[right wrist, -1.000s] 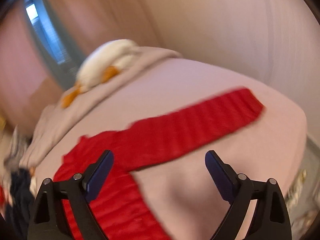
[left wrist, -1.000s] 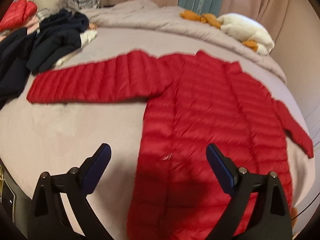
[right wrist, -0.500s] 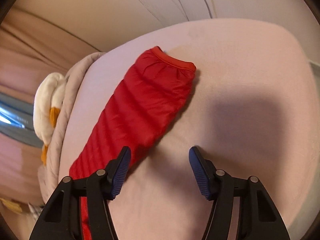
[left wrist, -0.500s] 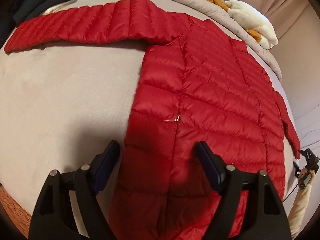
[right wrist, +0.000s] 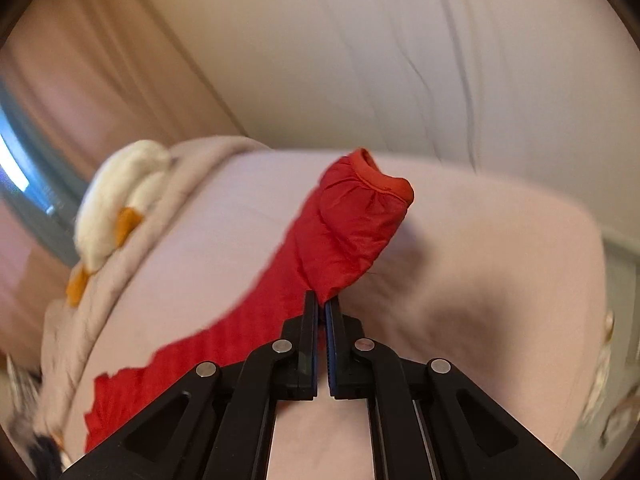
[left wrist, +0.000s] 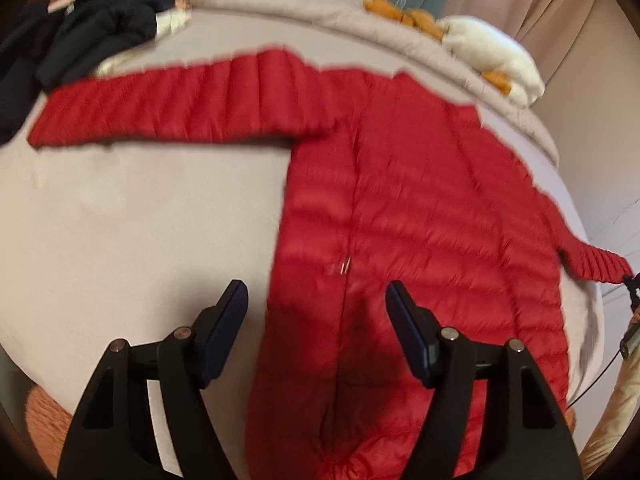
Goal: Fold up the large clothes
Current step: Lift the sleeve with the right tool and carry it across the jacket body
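Note:
A red puffer jacket (left wrist: 420,208) lies flat on the bed, front up, with its left sleeve (left wrist: 168,104) stretched out to the left. My left gripper (left wrist: 316,304) is open and hovers above the jacket's lower hem, holding nothing. My right gripper (right wrist: 322,304) is shut on the jacket's right sleeve (right wrist: 352,224) near the cuff, and the cuff is lifted off the bed. In the left wrist view the right gripper (left wrist: 630,284) shows at the far right edge, at the end of that sleeve.
The bed (left wrist: 120,232) has a beige cover. A pile of dark clothes (left wrist: 92,28) lies at the back left. A white and orange plush toy (left wrist: 488,52) rests on a folded duvet (left wrist: 320,8) at the back. A wall (right wrist: 400,60) stands beyond the bed's right side.
My right gripper closed on the right sleeve near the cuff and raised it. My left gripper pulled back and up from the jacket hem, staying open.

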The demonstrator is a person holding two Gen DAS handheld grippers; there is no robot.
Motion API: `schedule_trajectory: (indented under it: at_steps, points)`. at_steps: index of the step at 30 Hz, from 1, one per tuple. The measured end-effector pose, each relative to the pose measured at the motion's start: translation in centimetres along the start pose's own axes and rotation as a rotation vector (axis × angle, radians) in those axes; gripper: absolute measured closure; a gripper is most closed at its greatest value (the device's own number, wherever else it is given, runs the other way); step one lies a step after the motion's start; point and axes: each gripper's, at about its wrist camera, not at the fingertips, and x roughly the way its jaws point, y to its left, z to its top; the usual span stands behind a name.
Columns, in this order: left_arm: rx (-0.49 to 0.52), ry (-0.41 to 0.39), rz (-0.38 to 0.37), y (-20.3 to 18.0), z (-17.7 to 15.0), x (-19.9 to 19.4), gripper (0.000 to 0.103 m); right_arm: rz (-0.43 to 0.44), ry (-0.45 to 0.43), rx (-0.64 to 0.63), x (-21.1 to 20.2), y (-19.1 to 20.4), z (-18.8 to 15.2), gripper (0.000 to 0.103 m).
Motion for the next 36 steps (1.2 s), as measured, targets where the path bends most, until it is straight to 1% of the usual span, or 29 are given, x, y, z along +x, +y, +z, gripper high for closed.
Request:
schedule_trajectory:
  at_steps: [1,3,6,9,12,15,19,25,28,32,36]
  points:
    - [-0.011,-0.035,-0.006,0.1,0.7,-1.0,0.031,0.022,-0.026,-0.043,-1.5,1.7,0.4,0.098]
    - [-0.020,-0.081,-0.028,0.0,1.7,-2.5,0.030,0.060,-0.061,-0.096,-3.3,3.6,1.0,0.099]
    - [-0.012,-0.144,-0.037,-0.4,3.0,-4.5,0.029,0.108,-0.141,-0.212,-7.2,7.7,1.5,0.099]
    - [-0.011,-0.181,-0.051,-0.8,4.0,-6.0,0.025,0.148,-0.202,-0.316,-10.3,11.0,1.2,0.099]
    - [-0.002,-0.214,-0.067,-1.5,4.5,-7.3,0.023,0.210,-0.230,-0.402,-12.2,14.5,0.6,0.099]
    - [0.003,-0.242,-0.064,-1.7,4.8,-8.4,0.022,0.274,-0.236,-0.475,-12.9,17.5,-0.3,0.099]
    - [0.003,-0.278,-0.065,-1.5,5.0,-9.7,0.020,0.335,-0.249,-0.572,-14.1,20.9,-2.3,0.099]
    - [-0.012,-0.316,-0.041,-0.2,5.4,-11.3,0.018,0.413,-0.244,-0.696,-16.3,24.3,-5.0,0.099]
    - [-0.029,-0.336,-0.040,0.3,5.5,-12.0,0.016,0.459,-0.225,-0.731,-16.6,25.6,-5.8,0.099]
    - [-0.039,-0.352,-0.053,0.5,5.7,-12.5,0.016,0.498,-0.211,-0.784,-17.0,26.7,-7.2,0.099]
    - [-0.040,-0.356,-0.058,0.6,5.8,-12.7,0.015,0.542,-0.165,-0.836,-17.0,27.5,-9.2,0.099]
